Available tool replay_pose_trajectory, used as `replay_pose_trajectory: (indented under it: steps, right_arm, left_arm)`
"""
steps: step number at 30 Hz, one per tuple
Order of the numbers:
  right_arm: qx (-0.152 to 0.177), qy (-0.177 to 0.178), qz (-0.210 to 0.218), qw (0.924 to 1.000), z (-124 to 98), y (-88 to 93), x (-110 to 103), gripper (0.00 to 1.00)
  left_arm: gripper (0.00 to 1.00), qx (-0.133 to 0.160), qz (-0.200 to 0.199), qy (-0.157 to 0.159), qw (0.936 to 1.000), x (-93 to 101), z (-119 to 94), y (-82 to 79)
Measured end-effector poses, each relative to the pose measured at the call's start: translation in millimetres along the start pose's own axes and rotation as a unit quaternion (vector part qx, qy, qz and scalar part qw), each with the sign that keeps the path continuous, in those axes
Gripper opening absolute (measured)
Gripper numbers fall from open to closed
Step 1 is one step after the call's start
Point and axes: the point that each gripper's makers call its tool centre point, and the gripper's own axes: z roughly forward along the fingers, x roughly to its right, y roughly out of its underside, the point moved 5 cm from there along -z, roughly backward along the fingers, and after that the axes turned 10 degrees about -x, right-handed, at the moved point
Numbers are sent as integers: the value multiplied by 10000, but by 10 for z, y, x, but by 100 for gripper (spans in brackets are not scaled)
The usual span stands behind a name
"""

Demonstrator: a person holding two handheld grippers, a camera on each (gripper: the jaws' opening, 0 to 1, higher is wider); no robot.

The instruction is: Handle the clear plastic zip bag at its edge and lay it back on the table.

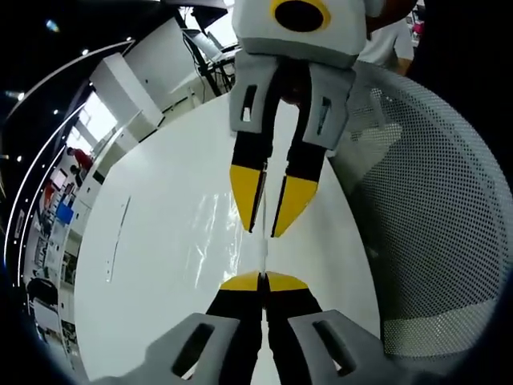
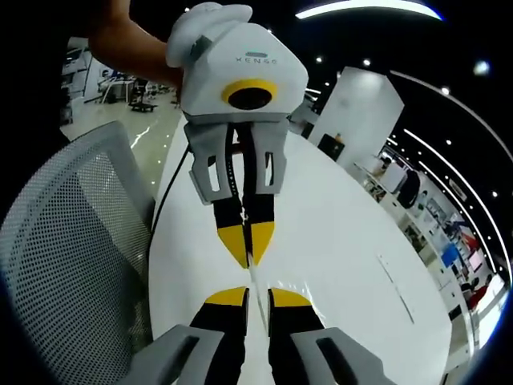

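Clear zip bag (image 1: 212,241): near table (image 1: 144,241) edge by mesh chair (image 1: 433,208); outline faint. Left gripper (image 1: 263,281) clamped on its edge; right gripper (image 2: 256,296) slightly parted around it.

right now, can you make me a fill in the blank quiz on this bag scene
1. The table is ___ in colour.
2. The chair beside it is made of pale ___ full of small holes.
3. The left gripper is ___ on the edge of the bag.
4. Its fingers have ___ tips.

Missing words: white; mesh; shut; yellow
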Motion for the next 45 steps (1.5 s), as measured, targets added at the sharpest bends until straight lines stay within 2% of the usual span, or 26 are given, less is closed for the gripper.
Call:
replay_pose_trajectory:
  steps: [17,33,45]
  right_arm:
    - [-42,-168,-217,9996,90,-53,43,5]
    - [-147,-322,-546,9979,138,-76,5,1]
    - [-173,-368,-635,9971,141,-63,-20,0]
  left_arm:
    - [0,-26,-119,77,9999,-14,10,-22]
    - [0,-53,-99,208,9997,-7,19,-40]
    - [0,-96,-107,305,9994,-4,41,-38]
